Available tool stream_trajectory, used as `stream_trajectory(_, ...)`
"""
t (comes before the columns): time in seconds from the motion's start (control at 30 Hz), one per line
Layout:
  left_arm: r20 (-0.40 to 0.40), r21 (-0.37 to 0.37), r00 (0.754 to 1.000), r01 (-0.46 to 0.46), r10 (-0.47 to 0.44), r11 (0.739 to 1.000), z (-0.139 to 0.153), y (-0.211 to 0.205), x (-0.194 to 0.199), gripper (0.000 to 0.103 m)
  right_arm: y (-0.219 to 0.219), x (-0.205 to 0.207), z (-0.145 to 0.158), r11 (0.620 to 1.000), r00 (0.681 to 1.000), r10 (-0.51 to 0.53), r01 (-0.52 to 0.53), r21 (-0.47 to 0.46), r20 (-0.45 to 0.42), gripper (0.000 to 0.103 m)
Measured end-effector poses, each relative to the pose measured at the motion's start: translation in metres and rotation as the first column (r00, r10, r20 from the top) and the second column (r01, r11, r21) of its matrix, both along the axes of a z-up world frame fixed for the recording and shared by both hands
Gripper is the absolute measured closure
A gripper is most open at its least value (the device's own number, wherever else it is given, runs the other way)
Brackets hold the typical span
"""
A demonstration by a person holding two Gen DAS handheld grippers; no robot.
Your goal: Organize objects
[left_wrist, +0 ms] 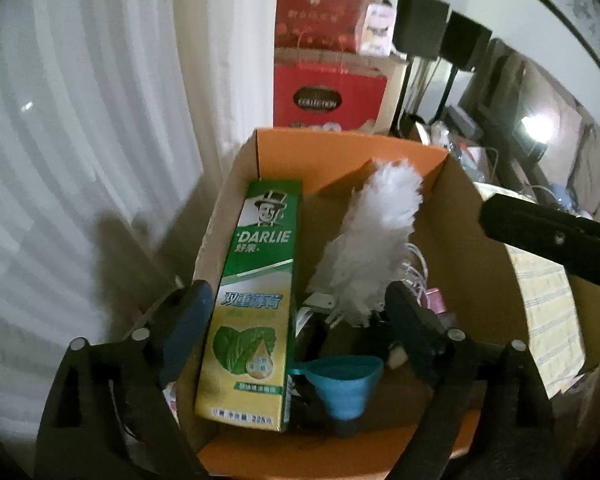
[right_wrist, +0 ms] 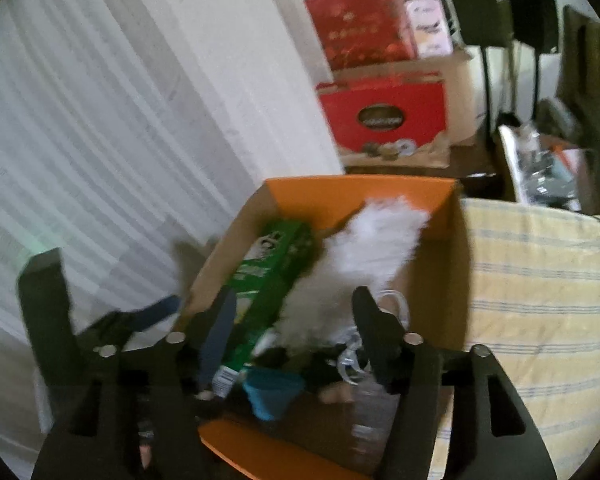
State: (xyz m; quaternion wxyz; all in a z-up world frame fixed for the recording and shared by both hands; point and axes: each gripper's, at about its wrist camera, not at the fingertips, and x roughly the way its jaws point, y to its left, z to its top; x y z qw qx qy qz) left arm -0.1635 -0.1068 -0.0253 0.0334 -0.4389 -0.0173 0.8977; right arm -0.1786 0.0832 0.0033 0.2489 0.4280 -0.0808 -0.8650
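Broadly, everything sits around or inside one open cardboard box (left_wrist: 472, 240) with orange flaps, so the box serves as landmark. Left of the box hangs a white curtain (left_wrist: 80, 140); right of it lies a yellow striped cloth (right_wrist: 540, 280), its lower end cut off by the frame. Behind the box stand stacked red gift boxes (left_wrist: 328, 92), and beyond those, dark stands and clutter too dim to identify.

Inside the box, against its left wall, a green and yellow Darlie toothpaste carton (left_wrist: 256, 308) leans lengthwise; it is sharp in the left wrist view, smeared by blur in the right one. Beside it toward the box's middle, a white feather duster (left_wrist: 368, 248) points at the far wall, its handle end hidden among dark items. At the near end of the box sits a blue funnel (left_wrist: 344, 380), spout downward. White cable loops (left_wrist: 414, 264) show by the duster, partly covered, next to a small pink item that cannot be made out.

Over the box's near edge, the left gripper (left_wrist: 296, 320) is spread wide, fingers either side of the carton and duster without touching them. The right gripper (right_wrist: 292, 328) is likewise spread, holding nothing, above the same contents; its tip also juts into the left view over the box's right wall.
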Motion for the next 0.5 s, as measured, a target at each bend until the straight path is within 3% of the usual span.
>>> stream_trajectory(0.13,-0.034,0.006,0.999,0.008,-0.008,1.000,0.012,0.007,0.014,0.009,0.025,0.017,0.006,0.998,0.998,-0.043,0.045,0.040,-0.052,0.021)
stream_trajectory(0.27,-0.051,0.027,0.999,0.018,-0.016,0.999,0.021,0.014,0.024,0.006,0.046,0.028,0.007,0.993,0.993,-0.078,0.084,0.080,-0.086,0.018)
stream_trajectory(0.5,-0.077,-0.011,0.996,0.040,-0.041,0.999,0.031,0.037,0.040,0.005,0.073,0.045,0.001,0.980,0.986,-0.121,0.138,0.146,-0.117,0.017)
